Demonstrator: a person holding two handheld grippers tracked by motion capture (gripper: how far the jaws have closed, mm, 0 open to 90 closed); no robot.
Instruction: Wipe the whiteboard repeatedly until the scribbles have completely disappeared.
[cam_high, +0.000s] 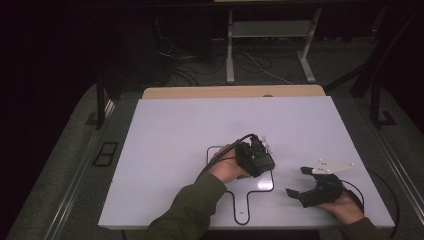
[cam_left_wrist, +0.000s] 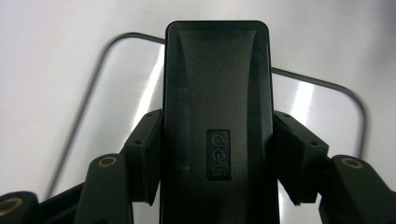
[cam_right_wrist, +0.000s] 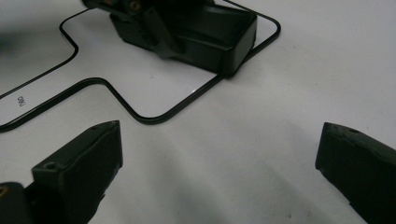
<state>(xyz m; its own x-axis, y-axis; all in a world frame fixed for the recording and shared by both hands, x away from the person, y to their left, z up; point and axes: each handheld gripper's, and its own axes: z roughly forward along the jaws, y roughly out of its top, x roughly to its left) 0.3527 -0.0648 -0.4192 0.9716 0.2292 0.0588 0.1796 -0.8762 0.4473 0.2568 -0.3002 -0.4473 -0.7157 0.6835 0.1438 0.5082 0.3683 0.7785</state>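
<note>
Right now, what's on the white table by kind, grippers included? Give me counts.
Grippers: 2, the left gripper and the right gripper
Black oblong devices: 1, the black device clamped between the left gripper's jaws
Black outlines marked on the table: 1, the black outline
Total: 4

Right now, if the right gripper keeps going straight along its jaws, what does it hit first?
Probably the black Deli-branded box held in the left gripper, over the black outline on the white table. The right gripper is open, with bare table between. Depth is unclear, so it might pass just beside the box.
</note>
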